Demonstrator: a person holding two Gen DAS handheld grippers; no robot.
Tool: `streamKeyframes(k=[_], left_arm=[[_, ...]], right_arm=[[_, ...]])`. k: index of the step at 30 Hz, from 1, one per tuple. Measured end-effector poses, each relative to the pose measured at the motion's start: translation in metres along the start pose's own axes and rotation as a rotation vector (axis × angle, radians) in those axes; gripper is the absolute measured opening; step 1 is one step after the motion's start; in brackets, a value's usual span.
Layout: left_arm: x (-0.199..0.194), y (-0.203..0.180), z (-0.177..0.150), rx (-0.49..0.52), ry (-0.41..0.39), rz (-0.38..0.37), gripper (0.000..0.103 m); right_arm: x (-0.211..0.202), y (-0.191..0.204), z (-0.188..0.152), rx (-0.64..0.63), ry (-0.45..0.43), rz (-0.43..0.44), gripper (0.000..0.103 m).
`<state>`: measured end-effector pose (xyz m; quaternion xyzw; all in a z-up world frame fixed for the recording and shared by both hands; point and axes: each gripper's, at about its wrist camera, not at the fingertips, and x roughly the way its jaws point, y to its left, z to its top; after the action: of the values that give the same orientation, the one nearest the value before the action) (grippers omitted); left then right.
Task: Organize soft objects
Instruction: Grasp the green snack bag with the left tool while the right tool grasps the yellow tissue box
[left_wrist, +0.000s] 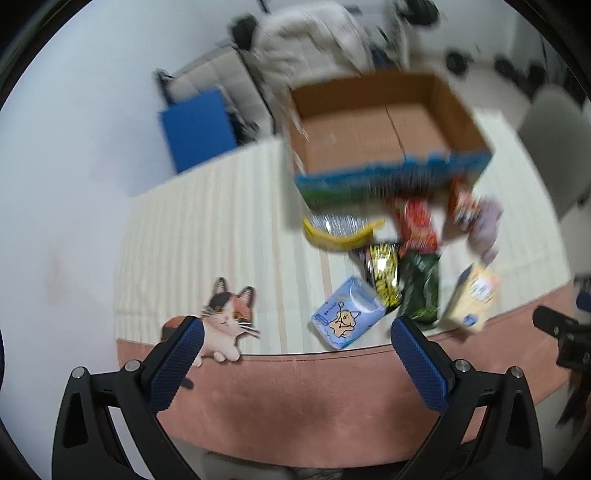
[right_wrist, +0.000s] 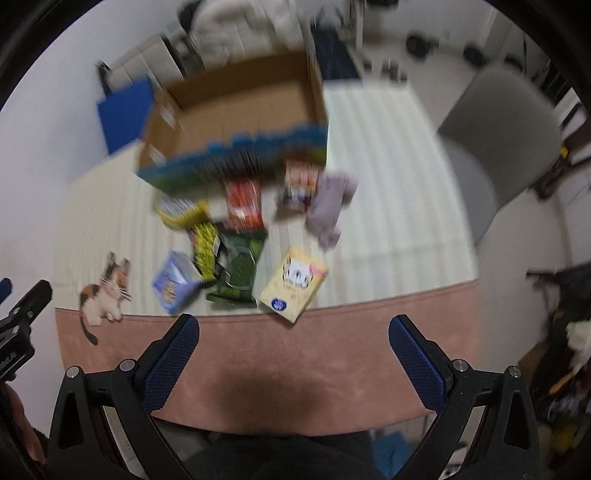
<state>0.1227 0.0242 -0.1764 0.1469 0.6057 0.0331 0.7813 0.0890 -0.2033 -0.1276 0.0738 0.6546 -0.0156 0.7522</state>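
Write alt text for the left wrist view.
An open left gripper hovers over a pink-edged striped mat, holding nothing. Ahead, snack packets lie scattered before an empty cardboard box; a cat picture decorates the mat's near edge. Blurred.

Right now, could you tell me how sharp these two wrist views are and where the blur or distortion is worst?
Left wrist view: the left gripper is crisp, the cardboard box and packets smeared by motion blur. Right wrist view: the right gripper is sharp, the box and yellow packet streaked, their print unreadable. Both views: fisheye bends the mat's pink edge and darkens the corners.
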Motion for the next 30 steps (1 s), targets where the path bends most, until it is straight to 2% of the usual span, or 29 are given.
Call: streamKeyframes(k=[4,7,12,14,19,23,26,29,30], left_arm=[[0.085,-0.026,0.003,0.145,0.110,0.002,0.103],[0.126,-0.038,0.001,0.204,0.197,0.004,0.102],[0.134,-0.042,0.000,0.088,0.253,-0.159,0.102],[0.134,-0.047,0.003,0.054,0.267,-0.186,0.102],[0.134,-0.070,0.019,-0.004,0.299,-0.285,0.099],[0.139,-0.099,0.036,-0.024,0.317,-0.362,0.092],[0.153,-0.127,0.043,-0.025,0.372,-0.396,0.081],[0.172,-0.152,0.043,-0.012,0.425,-0.383,0.068],[0.179,-0.159,0.041,-0.004,0.440,-0.365,0.061]], right_arm=[[0.101,-0.008,0.008,0.060,0.155,-0.002,0.102],[0.150,-0.010,0.013,0.097,0.216,0.009,0.102],[0.199,-0.011,0.018,0.140,0.253,0.009,0.101],[0.217,-0.011,0.018,0.153,0.274,0.021,0.090],[0.238,-0.012,0.010,0.143,0.312,0.044,0.073],[0.224,-0.021,0.011,0.073,0.317,-0.008,0.070],[0.226,-0.037,0.006,0.033,0.338,-0.028,0.070],[0.230,-0.049,0.000,0.036,0.345,-0.009,0.070],[0.231,-0.052,-0.002,0.045,0.346,0.004,0.070]])
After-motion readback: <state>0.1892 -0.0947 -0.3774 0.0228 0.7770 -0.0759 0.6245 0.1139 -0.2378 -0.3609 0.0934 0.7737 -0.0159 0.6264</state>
